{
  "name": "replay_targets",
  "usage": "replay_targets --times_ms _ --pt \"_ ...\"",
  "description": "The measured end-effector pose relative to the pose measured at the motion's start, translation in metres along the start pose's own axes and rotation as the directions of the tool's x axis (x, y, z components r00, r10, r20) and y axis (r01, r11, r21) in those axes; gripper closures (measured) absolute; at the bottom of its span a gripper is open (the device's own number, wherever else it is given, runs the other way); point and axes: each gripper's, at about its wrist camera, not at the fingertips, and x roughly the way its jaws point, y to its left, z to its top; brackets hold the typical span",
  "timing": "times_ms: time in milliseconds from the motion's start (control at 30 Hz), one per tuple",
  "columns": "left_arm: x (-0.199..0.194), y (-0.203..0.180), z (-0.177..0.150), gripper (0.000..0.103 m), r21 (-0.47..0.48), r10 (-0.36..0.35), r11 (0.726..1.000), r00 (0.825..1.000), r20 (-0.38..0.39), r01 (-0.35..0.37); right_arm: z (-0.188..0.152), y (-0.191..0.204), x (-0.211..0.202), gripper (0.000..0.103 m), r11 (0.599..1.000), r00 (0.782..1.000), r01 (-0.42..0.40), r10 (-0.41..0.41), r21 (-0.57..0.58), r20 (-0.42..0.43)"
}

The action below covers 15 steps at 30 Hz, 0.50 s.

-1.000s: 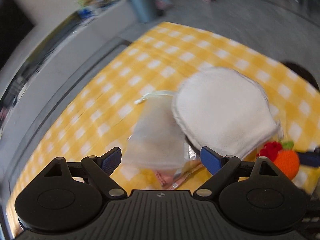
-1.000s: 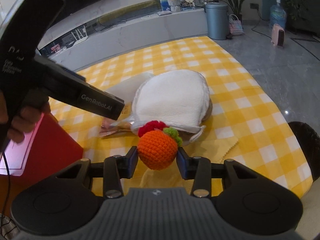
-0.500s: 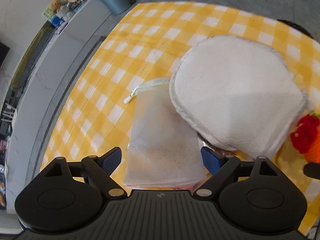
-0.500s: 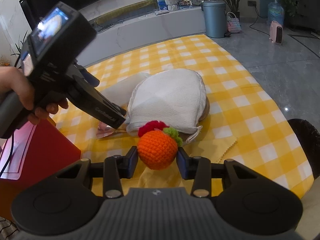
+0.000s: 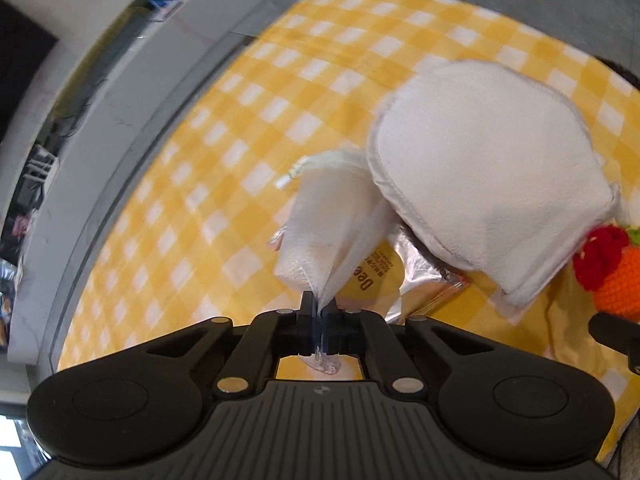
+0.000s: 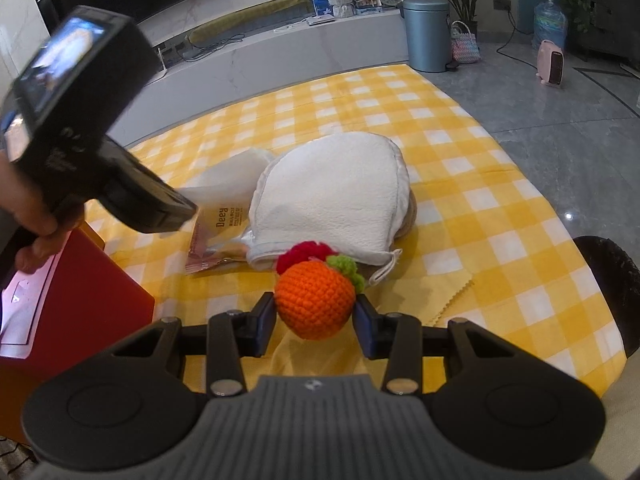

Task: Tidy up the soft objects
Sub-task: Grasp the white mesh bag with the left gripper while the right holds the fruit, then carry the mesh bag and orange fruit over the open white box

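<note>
Since prev. frame: left gripper (image 5: 320, 312) jaws have just been closing, now pinched tight on near corner of mesh pouch (image 5: 328, 224); pouch hem tented up off cloth, rest still draped, far end tucked under white mitt (image 5: 484, 176). Lifted corner uncovers snack packet (image 5: 384, 276) w/ yellow disc label, lying flat beneath, prob. why pouch is taken by edge only: thin fabric, corner grip peels it clear w/o dragging packet. Right gripper (image 6: 315, 312): jaws part-way apart, clamped on crochet orange (image 6: 315, 300) at its sides, held low over cloth, red tuft and green leaf pointing away; reads as parked while left works. Person's hand (image 6: 30, 216) on left unit handle, red box (image 6: 76, 292) just below it at table edge, poss. destination, can't confirm. Mid: mitt lies over packet's far end and a brownish item, barely visible. Yellow check tablecloth (image 6: 480, 208) beneath all. Far: grey bin (image 6: 426, 36), white bench, TV, plant, pink heater.
</note>
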Motion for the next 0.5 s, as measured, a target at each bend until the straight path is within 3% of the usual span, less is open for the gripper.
replay_targets --times_ms 233,367,500 --pt "-0.058 0.024 -0.025 0.1 -0.128 -0.037 0.99 0.989 0.144 0.056 0.0 0.001 -0.003 0.062 1.0 1.0 -0.005 0.005 -0.005 0.015" --pt "-0.093 0.04 -0.046 0.1 -0.202 -0.07 0.972 0.97 0.231 0.119 0.0 0.002 -0.007 0.062 1.0 0.999 -0.014 0.014 -0.009 0.029" --pt "-0.128 0.05 -0.071 0.1 -0.247 -0.095 0.952 0.941 0.326 0.182 0.001 0.005 -0.015 0.062 0.999 0.998 -0.032 0.032 -0.018 0.056"
